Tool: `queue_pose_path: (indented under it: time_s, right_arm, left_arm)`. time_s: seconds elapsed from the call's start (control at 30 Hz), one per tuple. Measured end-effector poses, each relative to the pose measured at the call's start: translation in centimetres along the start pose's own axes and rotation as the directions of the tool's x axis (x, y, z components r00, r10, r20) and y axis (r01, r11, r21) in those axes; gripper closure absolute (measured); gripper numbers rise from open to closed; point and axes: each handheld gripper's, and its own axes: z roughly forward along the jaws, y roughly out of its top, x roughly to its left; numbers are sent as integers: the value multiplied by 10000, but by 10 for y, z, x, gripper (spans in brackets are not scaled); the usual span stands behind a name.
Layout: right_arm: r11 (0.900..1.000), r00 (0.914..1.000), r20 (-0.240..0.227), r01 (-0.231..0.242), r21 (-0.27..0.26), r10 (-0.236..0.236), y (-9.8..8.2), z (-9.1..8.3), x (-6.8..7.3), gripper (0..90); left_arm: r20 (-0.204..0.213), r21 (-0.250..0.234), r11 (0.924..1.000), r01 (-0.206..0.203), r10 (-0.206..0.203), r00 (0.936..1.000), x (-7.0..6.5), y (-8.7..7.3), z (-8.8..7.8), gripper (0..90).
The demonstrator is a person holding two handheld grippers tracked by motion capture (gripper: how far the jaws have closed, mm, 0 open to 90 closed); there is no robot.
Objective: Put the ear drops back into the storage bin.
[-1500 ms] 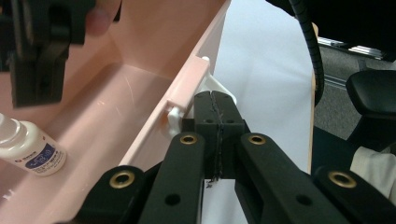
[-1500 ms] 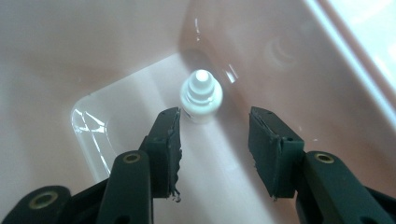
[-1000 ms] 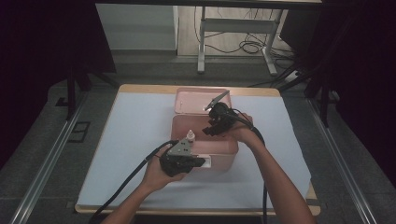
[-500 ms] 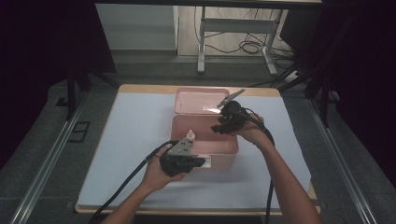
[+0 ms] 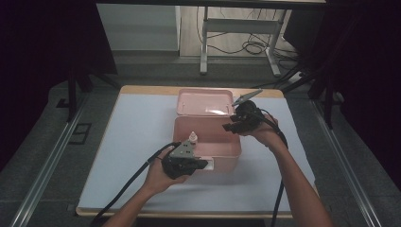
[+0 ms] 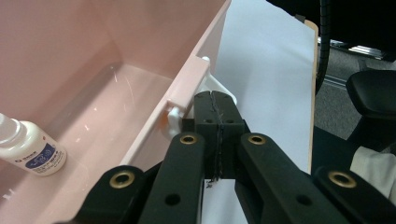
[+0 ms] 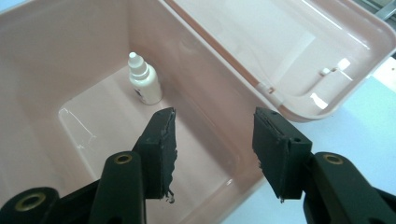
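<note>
steadying the pink box by its near latch, the left gripper is clamped shut there. the right gripper, jaws apart and empty, should swing the far lid closed gently, sparing the small bottle standing inside.

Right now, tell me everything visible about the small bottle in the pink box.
The bottle is small, white and looks like plastic, with a narrow dropper-style tip and a white label printed in blue. It stands upright on the floor of the open pink box, in a corner close to the walls. Nothing grips it: the right hand-held gripper hangs open above the box, apart from it. Its contents cannot be seen.
</note>
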Motion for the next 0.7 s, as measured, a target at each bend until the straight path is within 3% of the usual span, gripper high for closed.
queue_pose_path:
  time_s: [0.23, 0.7]
  right_arm:
    - [9997, 9998, 153, -147, -209, 151, -1, -5, -6, 492]
    - [9942, 9947, 381, -939, -523, 960, 0, -9, -25, 495]
  left_arm:
    - [6, -18, 10000, 17, -17, 10000, 0, 0, 0, 900]
    - [26, -10, 10000, 32, -32, 10000, 0, 0, 0, 900]
